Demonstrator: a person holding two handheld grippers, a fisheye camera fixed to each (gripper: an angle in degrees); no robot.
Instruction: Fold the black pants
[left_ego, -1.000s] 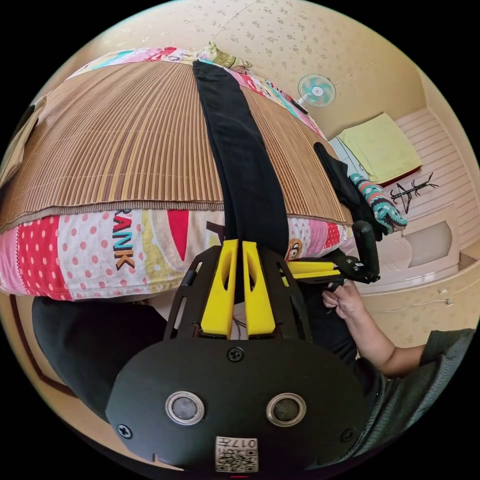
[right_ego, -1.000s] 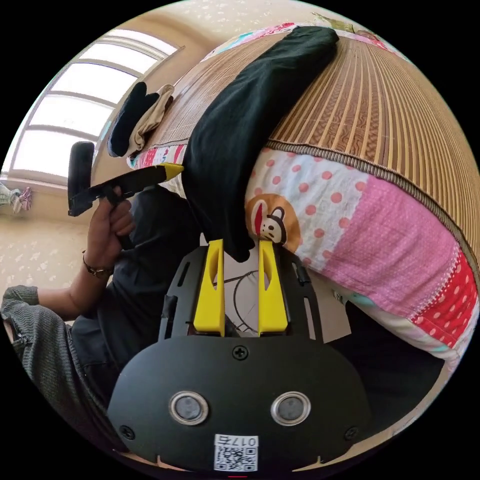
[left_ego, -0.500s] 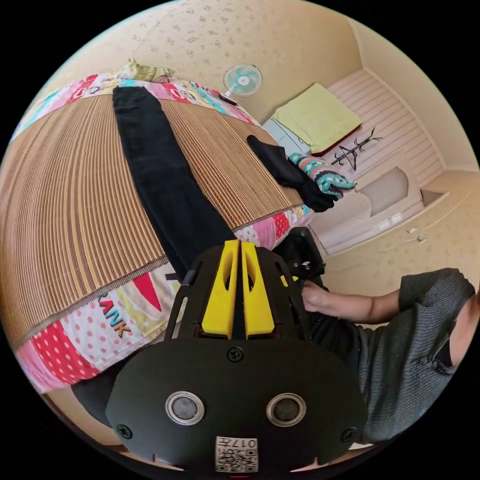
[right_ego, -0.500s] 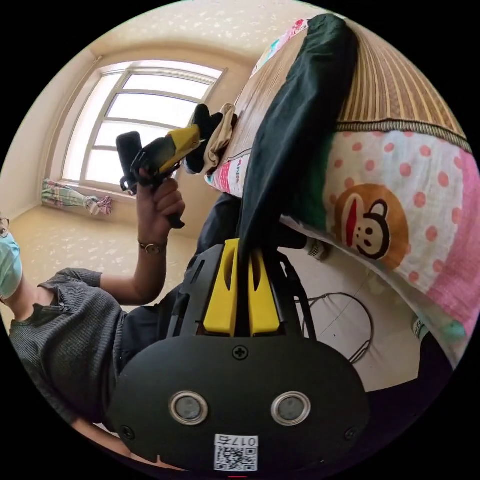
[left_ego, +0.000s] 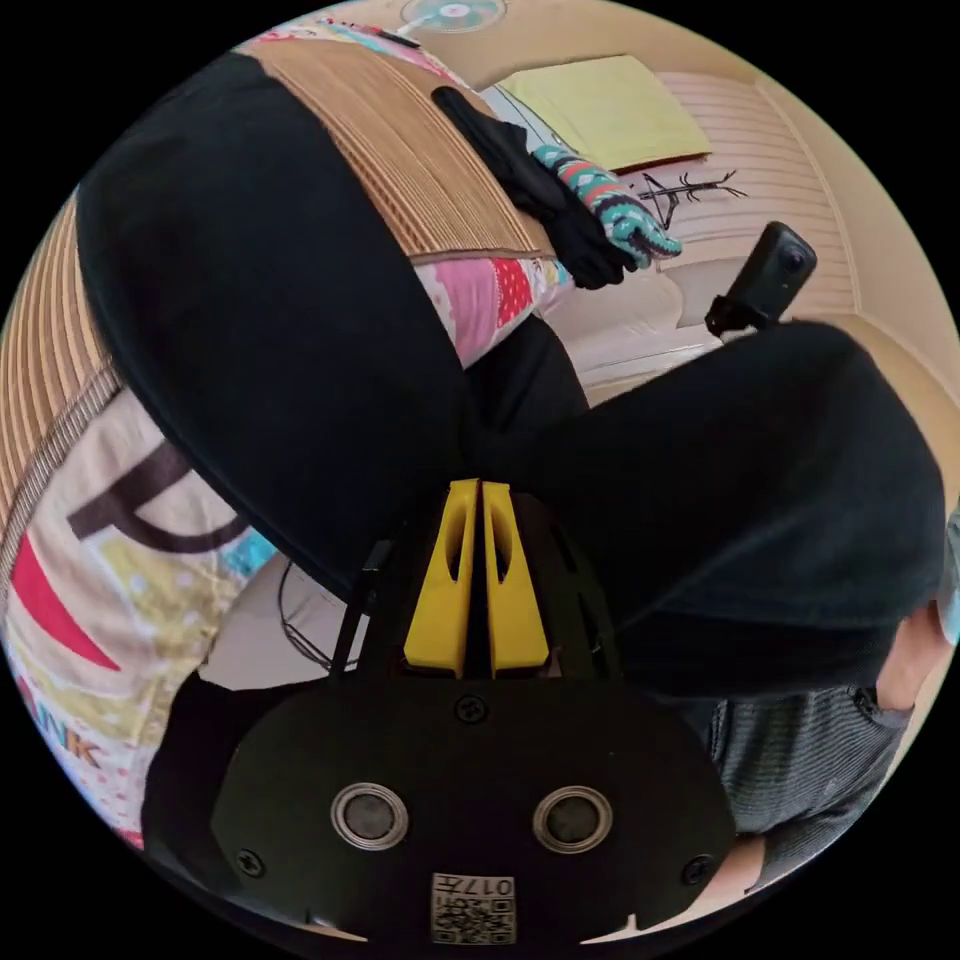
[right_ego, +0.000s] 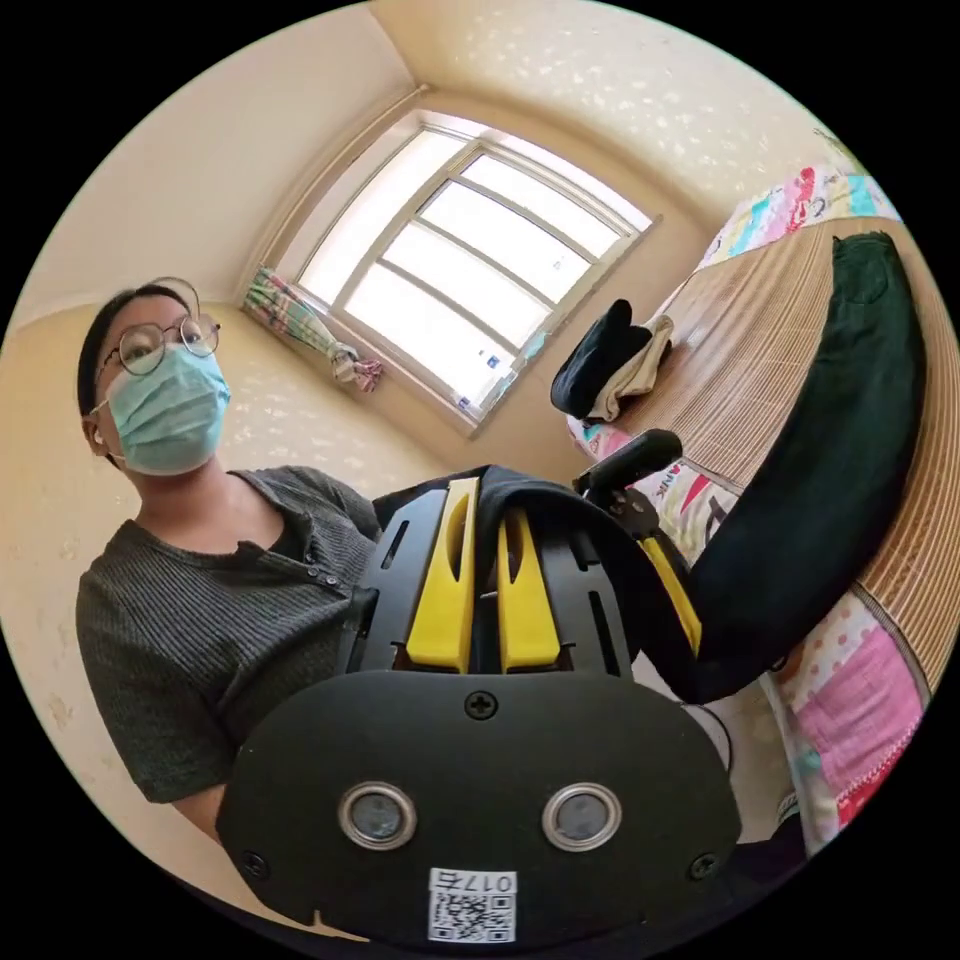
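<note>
**Black pants held at one end by both tongs, the rest lying on the bed**

The black pants (left_ego: 260, 300) are seen as a long, plain, dark length of cloth laid along the striped bamboo mat (right_ego: 740, 350) on the bed (left_ego: 60, 600), with the near end drawn off the bed's edge. In the left gripper view, the left tongs (left_ego: 478, 495) are closed on the fabric, the two yellow jaws pressed almost together with a dark fold between them; from there the cloth spreads out in two broad lobes, one running back onto the mat and one bulging out to the side. In the right gripper view, the right tongs (right_ego: 484, 500) are clamped on a fold of the same cloth, which arches over the jaw tips and drops towards the left tongs (right_ego: 672, 590) just beside them.

The waistband, pockets and seams cannot be made out against the flat black. The far end of the pants is cut off in the left gripper view. A pile of other clothes (right_ego: 610, 360) is seen on the mat near the window (right_ego: 470, 270).
</note>
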